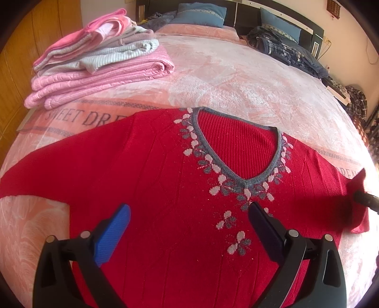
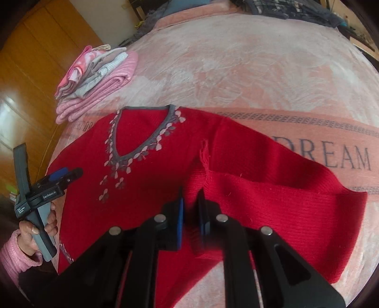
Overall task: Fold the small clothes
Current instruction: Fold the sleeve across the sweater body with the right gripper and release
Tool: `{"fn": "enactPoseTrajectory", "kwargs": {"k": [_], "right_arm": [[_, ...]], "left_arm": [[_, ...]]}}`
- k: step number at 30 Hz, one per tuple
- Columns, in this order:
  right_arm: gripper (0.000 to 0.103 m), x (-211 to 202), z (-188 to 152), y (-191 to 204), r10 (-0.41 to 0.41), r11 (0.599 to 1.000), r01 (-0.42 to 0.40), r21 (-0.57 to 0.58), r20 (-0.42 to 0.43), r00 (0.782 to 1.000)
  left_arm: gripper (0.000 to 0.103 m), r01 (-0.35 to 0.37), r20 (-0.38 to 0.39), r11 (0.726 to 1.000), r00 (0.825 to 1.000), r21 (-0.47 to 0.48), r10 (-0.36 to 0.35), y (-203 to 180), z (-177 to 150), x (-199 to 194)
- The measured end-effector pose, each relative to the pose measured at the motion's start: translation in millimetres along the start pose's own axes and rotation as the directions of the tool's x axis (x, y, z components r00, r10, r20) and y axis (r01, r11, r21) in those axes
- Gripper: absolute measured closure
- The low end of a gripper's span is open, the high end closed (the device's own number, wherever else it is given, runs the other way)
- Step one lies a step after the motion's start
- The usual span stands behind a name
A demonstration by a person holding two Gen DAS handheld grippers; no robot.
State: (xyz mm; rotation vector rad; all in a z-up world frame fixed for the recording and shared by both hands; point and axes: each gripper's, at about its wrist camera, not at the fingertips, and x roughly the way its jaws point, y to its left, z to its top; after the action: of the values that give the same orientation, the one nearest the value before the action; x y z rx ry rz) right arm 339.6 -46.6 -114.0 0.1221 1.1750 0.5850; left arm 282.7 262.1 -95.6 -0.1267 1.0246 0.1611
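Observation:
A red V-neck sweater (image 1: 154, 165) with grey and white flower trim lies face up on the bed, also seen in the right wrist view (image 2: 146, 184). My left gripper (image 1: 189, 208) hovers open over its chest, nothing between the fingers; the right wrist view shows it (image 2: 64, 175) held by a hand at the sweater's left side. My right gripper (image 2: 191, 201) is shut on the sweater's right sleeve (image 2: 272, 194), which is lifted and doubled back toward the body. The left wrist view shows that gripper's tip (image 1: 364, 199) at the right edge with raised red fabric.
A stack of folded pink and grey clothes (image 1: 99, 61) sits at the bed's far left. The pink bedspread (image 1: 236, 78) stretches beyond the sweater. Blue pillows (image 1: 199, 14) and dark plaid clothes (image 1: 284, 49) lie at the headboard. A wooden wardrobe (image 1: 19, 59) stands on the left.

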Motion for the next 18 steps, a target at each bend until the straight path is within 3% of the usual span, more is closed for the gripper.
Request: {"fn": "enactPoseTrajectory", "kwargs": {"k": [2,3,7,9,11,13,15,17,18], "right_arm": [[0.061,16,-4,7,0.05,0.999,-0.05,0.001,-0.037,0.998],[0.055,16,-6,7,0.067,0.998,-0.067,0.002,-0.04,0.997],[0.052,-14,-11,-13,0.068,0.997,-0.068,0.024,0.021,0.997],[0.052,-30,-14,-37,0.017,0.997,-0.021,0.071,0.051,0.999],[0.051,-41,-22,-65,-0.043,0.99,0.034,0.135,0.06,0.997],[0.051,-48,-32,-92,-0.073,0.98,0.061,0.192,0.06,0.995],[0.052,-54,-43,-114,-0.094,0.97,0.077,0.232,0.061,0.994],[0.052,-59,-53,-129,-0.102,0.962,0.082,0.261,0.063,0.993],[0.052,-61,-57,-135,-0.102,0.96,0.081,0.267,0.065,0.993]], "left_arm": [[0.004,0.017,-0.003,1.0,1.0,0.023,-0.017,-8,-2,-1],[0.004,0.031,-0.003,0.999,1.0,0.032,-0.031,-13,-3,-1],[0.004,0.113,-0.034,0.992,0.993,0.06,-0.111,-37,-10,1],[0.004,0.181,-0.076,0.982,0.981,0.058,-0.176,-57,-14,5],[0.004,0.274,-0.14,0.961,0.954,0.043,-0.266,-79,-18,12],[0.004,0.37,-0.218,0.929,0.908,0.018,-0.358,-105,-24,23],[0.004,0.42,-0.29,0.907,0.868,-0.006,-0.404,-129,-28,37],[0.004,0.426,-0.33,0.904,0.85,-0.026,-0.41,-144,-33,52],[0.004,0.414,-0.319,0.91,0.86,-0.023,-0.399,-148,-35,55]]}}
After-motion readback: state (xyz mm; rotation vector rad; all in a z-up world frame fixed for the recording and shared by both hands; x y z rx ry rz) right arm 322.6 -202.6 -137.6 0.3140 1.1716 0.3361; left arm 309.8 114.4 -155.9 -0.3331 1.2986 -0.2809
